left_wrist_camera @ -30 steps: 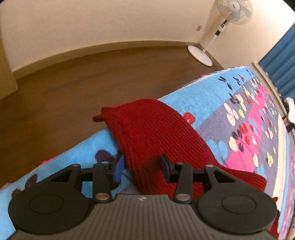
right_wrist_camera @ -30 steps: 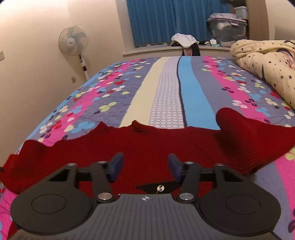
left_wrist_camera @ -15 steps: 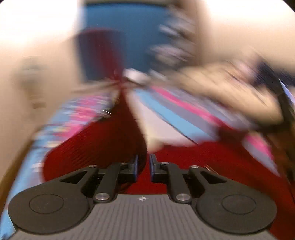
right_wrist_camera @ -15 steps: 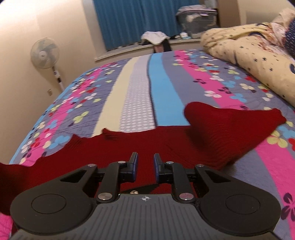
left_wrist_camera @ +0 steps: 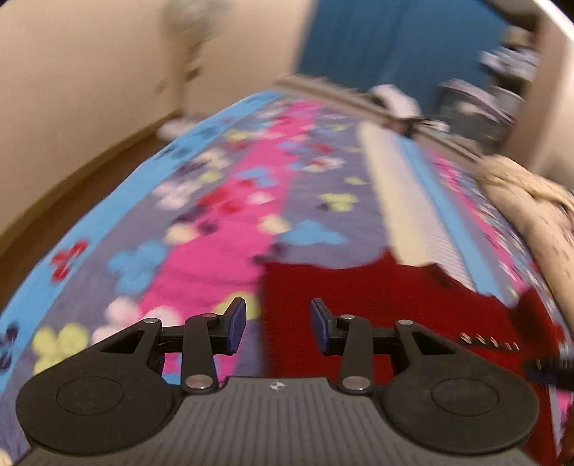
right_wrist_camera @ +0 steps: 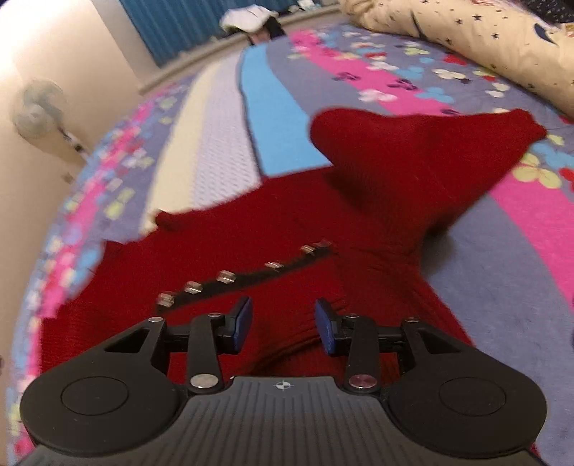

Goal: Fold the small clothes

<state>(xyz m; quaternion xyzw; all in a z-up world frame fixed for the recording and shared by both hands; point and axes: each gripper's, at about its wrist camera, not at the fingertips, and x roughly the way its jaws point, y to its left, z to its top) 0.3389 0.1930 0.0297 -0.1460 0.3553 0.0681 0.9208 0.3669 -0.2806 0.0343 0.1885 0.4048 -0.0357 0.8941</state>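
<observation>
A dark red knitted sweater (right_wrist_camera: 287,229) lies on the flowered bedspread (right_wrist_camera: 215,118), its left side folded in over the body. A dark strip with several shiny buttons (right_wrist_camera: 247,274) runs across it. One sleeve (right_wrist_camera: 423,150) sticks out to the right. My right gripper (right_wrist_camera: 282,324) is open and empty, just above the sweater's near part. In the blurred left wrist view, the sweater (left_wrist_camera: 376,294) lies ahead and right. My left gripper (left_wrist_camera: 278,324) is open and empty over the sweater's left edge.
A cream star-patterned duvet (right_wrist_camera: 484,39) is heaped at the bed's right side. A standing fan (right_wrist_camera: 39,111) stands by the wall at the left. Blue curtains (left_wrist_camera: 387,46) and a windowsill with clothes (right_wrist_camera: 251,18) lie beyond the bed. Wooden floor (left_wrist_camera: 71,186) lies left of the bed.
Both grippers closed on the sweater half a second ago and are now open. The left gripper swung the left side over onto the body and let go. The button strip now shows.
</observation>
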